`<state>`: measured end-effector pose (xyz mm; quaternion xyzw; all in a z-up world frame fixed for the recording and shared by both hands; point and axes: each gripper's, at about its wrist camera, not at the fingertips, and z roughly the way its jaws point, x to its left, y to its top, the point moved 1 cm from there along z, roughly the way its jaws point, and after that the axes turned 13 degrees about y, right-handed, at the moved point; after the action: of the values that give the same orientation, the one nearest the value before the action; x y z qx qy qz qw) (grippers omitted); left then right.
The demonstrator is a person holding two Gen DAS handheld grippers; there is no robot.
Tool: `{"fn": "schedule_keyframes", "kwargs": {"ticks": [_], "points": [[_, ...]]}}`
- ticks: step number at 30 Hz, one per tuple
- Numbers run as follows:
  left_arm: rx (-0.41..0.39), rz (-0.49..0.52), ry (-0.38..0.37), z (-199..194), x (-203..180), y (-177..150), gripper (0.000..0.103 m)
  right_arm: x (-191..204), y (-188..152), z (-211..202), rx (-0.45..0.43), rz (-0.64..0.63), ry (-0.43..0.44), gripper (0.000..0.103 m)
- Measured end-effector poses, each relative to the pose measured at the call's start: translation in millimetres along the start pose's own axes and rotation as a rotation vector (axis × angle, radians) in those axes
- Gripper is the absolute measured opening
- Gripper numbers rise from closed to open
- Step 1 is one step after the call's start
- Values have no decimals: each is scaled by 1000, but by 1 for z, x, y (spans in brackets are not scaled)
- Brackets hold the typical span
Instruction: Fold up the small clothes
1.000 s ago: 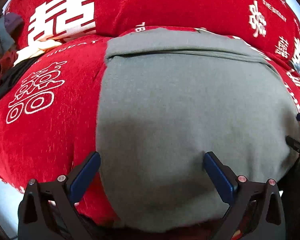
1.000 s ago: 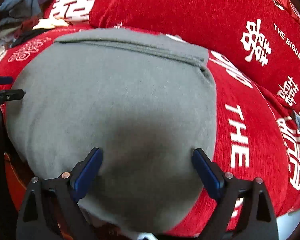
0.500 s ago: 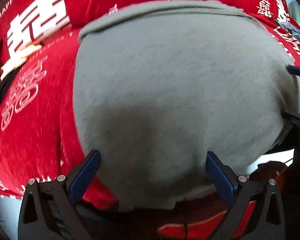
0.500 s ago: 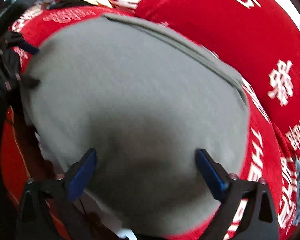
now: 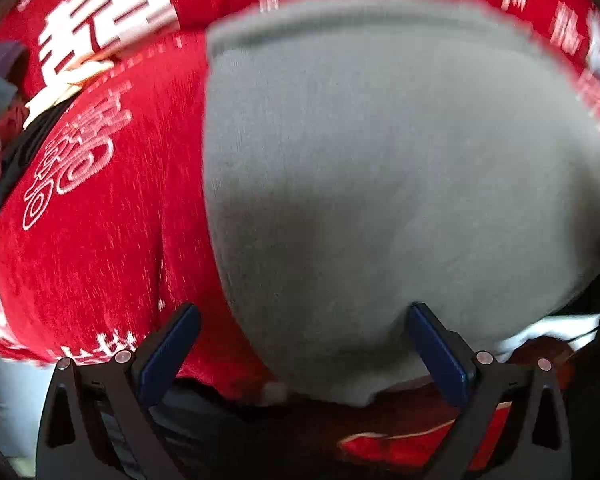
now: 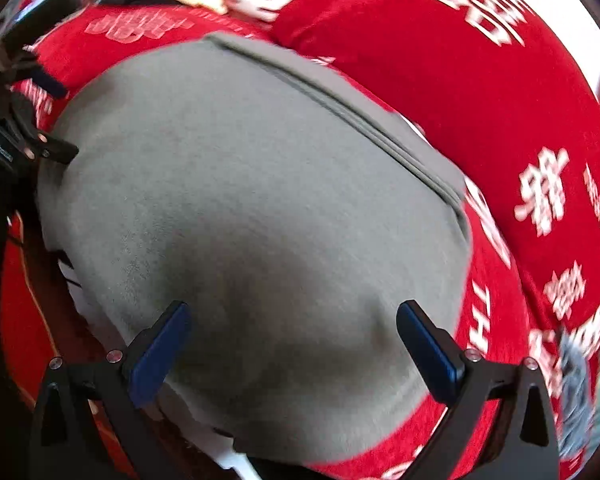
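Note:
A grey garment (image 5: 380,160) lies spread flat on a red cushion with white lettering (image 5: 92,216). A folded band runs along its far edge (image 6: 340,108). My left gripper (image 5: 304,332) is open over the garment's near left edge, one finger off the cloth over the cushion. My right gripper (image 6: 292,332) is open over the garment's (image 6: 240,200) near right part. Neither holds anything. The left gripper also shows at the left edge of the right wrist view (image 6: 40,120).
A red back cushion with white characters (image 6: 480,80) rises behind the garment. A pile of other clothes (image 5: 0,92) lies at the far left. The cushion's front edge drops off just below the grippers (image 5: 420,444).
Both views have shifted and blurred. The left gripper has moved left, so its left finger is now over the red cushion. Both grippers stay open.

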<state>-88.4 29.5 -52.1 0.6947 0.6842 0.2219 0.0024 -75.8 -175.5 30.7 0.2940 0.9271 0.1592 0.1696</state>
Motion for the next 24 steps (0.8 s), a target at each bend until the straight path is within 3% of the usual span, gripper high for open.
{"fn": "schedule_keyframes", "kwargs": {"ticks": [2, 3, 5, 7, 10, 13, 18, 19, 21, 22, 24], "points": [[32, -40, -50, 3, 9, -4, 103, 1, -6, 14, 62, -30, -20, 102], [48, -48, -40, 6, 14, -7, 103, -5, -13, 15, 69, -5, 13, 102], [94, -73, -28, 12, 26, -15, 103, -23, -28, 14, 98, 72, 35, 102], [116, -127, -67, 13, 38, -19, 103, -42, -47, 10, 123, 162, 49, 102], [88, -177, -99, 5, 44, -17, 103, -67, -68, -7, 103, 319, 65, 102], [111, -156, -168, 6, 25, -16, 103, -82, -79, -14, 62, 444, 163, 102], [153, -72, -159, 18, 0, -10, 103, -70, -80, -3, 96, 485, 253, 101], [156, -65, -159, 19, -3, -10, 103, -59, -78, 0, 113, 481, 265, 95], [156, -61, -155, 22, -3, -9, 102, -48, -76, 5, 139, 462, 232, 94], [155, -63, -156, 24, 0, -7, 97, -45, -77, 5, 147, 449, 213, 87], [147, -70, -166, 22, 2, -5, 87, -44, -78, 1, 145, 452, 164, 65]]}}
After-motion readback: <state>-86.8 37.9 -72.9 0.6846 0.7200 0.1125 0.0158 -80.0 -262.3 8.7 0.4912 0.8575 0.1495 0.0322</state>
